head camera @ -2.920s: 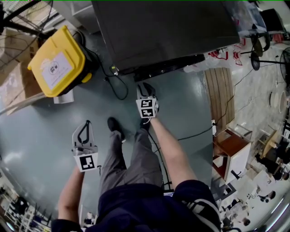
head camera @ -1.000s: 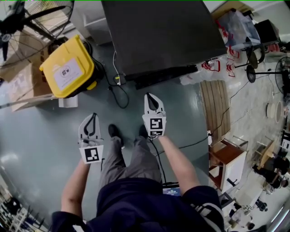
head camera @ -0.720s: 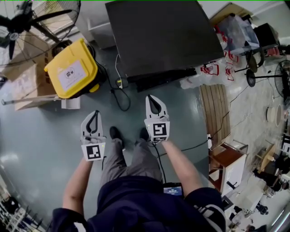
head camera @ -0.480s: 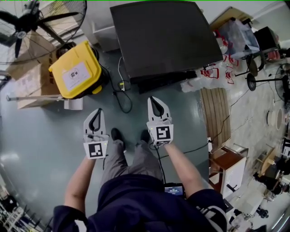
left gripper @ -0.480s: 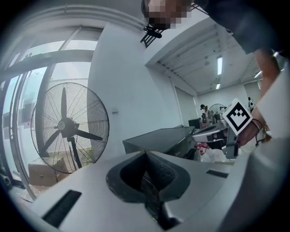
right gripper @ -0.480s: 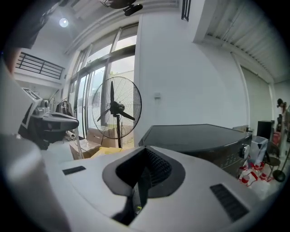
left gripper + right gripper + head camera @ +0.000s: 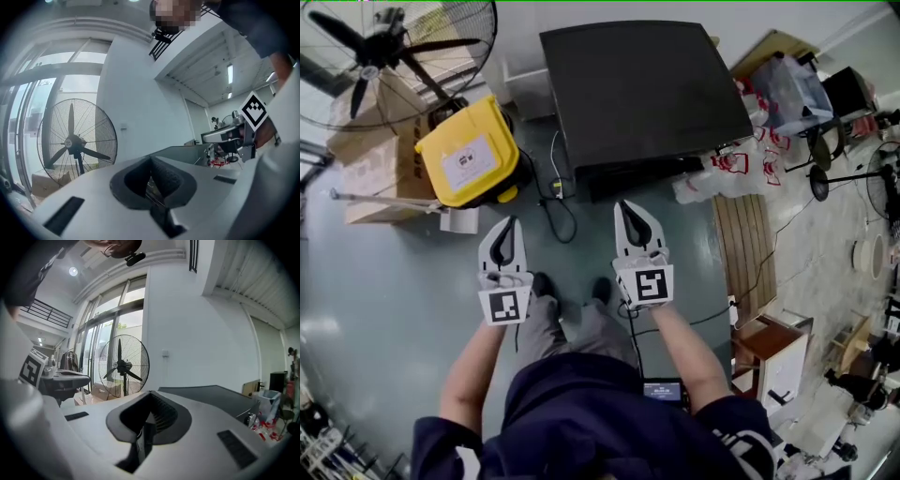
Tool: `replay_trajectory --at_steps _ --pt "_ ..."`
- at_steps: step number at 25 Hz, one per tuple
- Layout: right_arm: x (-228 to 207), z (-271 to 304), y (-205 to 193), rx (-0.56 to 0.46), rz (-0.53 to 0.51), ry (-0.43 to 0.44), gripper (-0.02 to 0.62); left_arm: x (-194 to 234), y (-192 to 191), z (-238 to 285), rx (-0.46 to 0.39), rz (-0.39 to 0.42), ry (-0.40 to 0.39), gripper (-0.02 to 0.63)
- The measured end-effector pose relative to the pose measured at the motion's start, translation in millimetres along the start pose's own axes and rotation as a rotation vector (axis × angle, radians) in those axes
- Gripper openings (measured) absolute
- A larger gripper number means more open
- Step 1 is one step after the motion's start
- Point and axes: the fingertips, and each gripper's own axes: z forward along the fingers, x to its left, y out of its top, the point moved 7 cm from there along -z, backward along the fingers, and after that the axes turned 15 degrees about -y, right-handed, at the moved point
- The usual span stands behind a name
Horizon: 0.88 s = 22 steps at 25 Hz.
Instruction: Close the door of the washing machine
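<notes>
The washing machine (image 7: 647,94) stands just ahead of the person, its door hidden under the dark top's front edge. A yellow bin (image 7: 469,155) sits to its left. The left gripper (image 7: 508,225) and right gripper (image 7: 625,208) hover level before the machine, both pinched together on nothing. No door juts out, so closing looks done; next, confirm the latch.

A yellow bin (image 7: 472,155) with a white label stands on the grey floor (image 7: 375,309) at upper left. A big caged fan (image 7: 389,52) fills the top left corner, with cardboard boxes (image 7: 375,169) below it, left of the bin. A black cable (image 7: 557,187) loops on the floor near centre. At right are a slatted wooden board (image 7: 753,234), white bags (image 7: 712,173) with red print, and a small brown cabinet (image 7: 773,347).
</notes>
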Motion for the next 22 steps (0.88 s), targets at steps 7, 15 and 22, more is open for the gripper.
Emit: replay_trajectory --at_steps 7,15,22 --pt "-7.1 -12.7 32.5 -0.038 -0.040 -0.010 0.020 -0.3 27.8 -5.9 -0.026 0.019 0.024 0.025" --pt "-12.1 -21.0 54.4 -0.059 -0.040 -0.023 0.020 1.2 48.3 -10.1 -0.053 0.026 0.037 0.025" --pt "-16.7 -25.4 64.9 -0.056 -0.050 -0.031 0.020 0.7 58.7 -15.0 -0.053 0.032 0.034 0.025"
